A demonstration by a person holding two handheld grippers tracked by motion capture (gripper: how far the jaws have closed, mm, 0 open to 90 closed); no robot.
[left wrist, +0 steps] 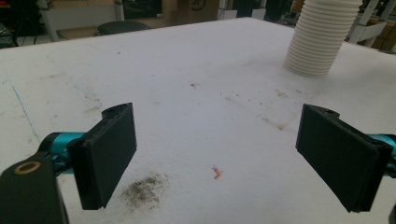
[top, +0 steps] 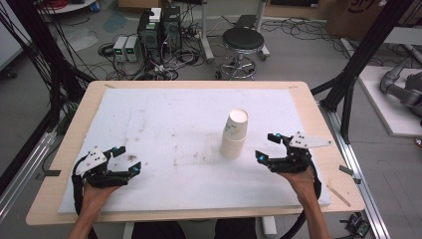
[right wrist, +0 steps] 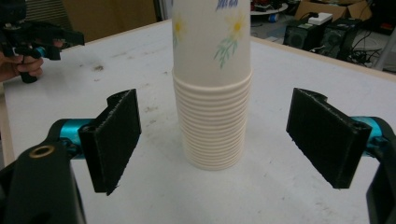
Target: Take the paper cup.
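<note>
A tall stack of white paper cups (top: 235, 134) stands upside down on the white mat (top: 164, 124), right of the middle; the top cup has a flower print (right wrist: 229, 35). My right gripper (top: 267, 146) is open just right of the stack, its jaws wide apart and level with the stack's ribbed lower rims (right wrist: 215, 126). My left gripper (top: 127, 159) is open near the mat's front left, nothing between its jaws. From the left gripper view (left wrist: 217, 149) the stack (left wrist: 317, 39) stands far off at the upper right. The left gripper (right wrist: 35, 35) also appears at the right gripper view's upper left.
The mat covers a wooden table (top: 318, 124) and carries dirt smudges (left wrist: 142, 189) and a small red mark (left wrist: 216, 172). Beyond the table stand a round stool (top: 243, 42), computer boxes (top: 159, 30) and cables on the floor. Black frame posts (top: 366, 55) flank the table.
</note>
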